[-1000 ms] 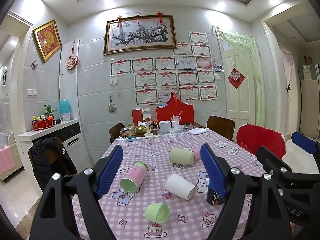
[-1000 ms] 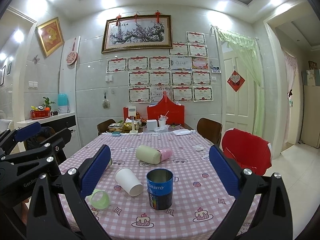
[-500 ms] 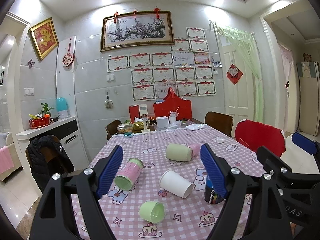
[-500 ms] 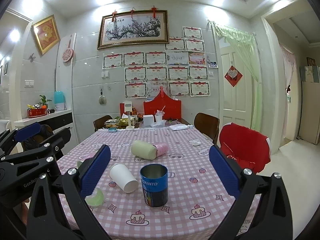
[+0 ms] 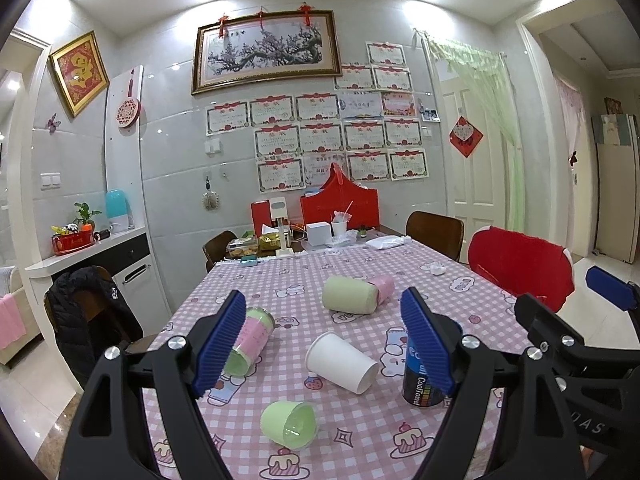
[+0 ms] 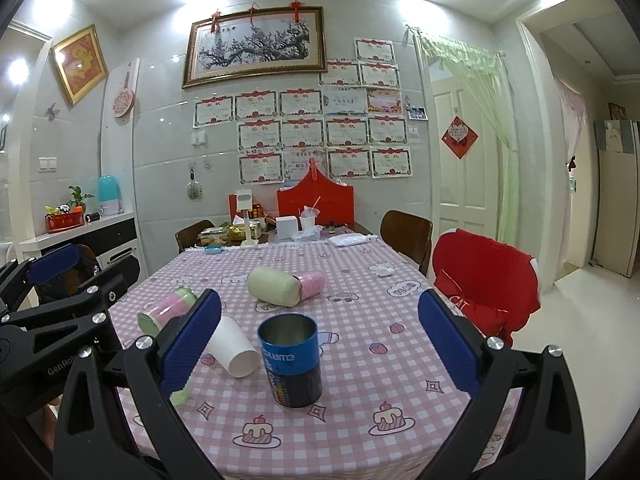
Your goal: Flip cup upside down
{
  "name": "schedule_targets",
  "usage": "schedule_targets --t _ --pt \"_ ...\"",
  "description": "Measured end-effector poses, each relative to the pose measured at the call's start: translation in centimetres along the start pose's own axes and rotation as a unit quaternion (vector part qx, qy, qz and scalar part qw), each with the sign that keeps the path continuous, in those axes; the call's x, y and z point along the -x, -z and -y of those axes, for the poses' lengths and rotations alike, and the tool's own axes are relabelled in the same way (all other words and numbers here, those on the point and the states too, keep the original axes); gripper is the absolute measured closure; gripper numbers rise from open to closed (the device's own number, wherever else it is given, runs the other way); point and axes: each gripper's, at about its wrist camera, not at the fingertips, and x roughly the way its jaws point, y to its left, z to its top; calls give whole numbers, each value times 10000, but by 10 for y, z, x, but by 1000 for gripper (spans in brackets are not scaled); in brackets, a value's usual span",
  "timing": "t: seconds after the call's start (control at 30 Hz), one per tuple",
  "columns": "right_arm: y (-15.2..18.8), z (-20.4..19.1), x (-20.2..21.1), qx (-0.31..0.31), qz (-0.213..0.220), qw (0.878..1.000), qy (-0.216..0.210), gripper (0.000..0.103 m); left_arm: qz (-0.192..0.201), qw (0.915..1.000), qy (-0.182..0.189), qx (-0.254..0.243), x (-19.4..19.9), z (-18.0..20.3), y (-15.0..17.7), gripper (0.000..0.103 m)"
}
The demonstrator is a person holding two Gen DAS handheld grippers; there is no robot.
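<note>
We count six cups on the checked tabletop point(image 6: 360, 300): five lie on their sides, one stands. Lying: a white paper cup point(image 5: 341, 362), a small green cup point(image 5: 289, 425), a pink-and-green cup point(image 5: 250, 340), a pale green cup point(image 5: 350, 295) touching a pink cup point(image 5: 384, 286). Upright, mouth up: a blue tin cup point(image 6: 291, 360). Left gripper point(image 5: 322, 344) and right gripper point(image 6: 318, 354) hover, jaws wide, holding nothing.
</note>
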Motion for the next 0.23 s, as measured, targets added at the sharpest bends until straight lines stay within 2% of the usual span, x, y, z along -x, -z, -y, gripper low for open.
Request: schedule_targets --t 0.23 --pt "7 7 -16 28 -156 9998 70 8 -181 9998 58 -5 -19 8 8 24"
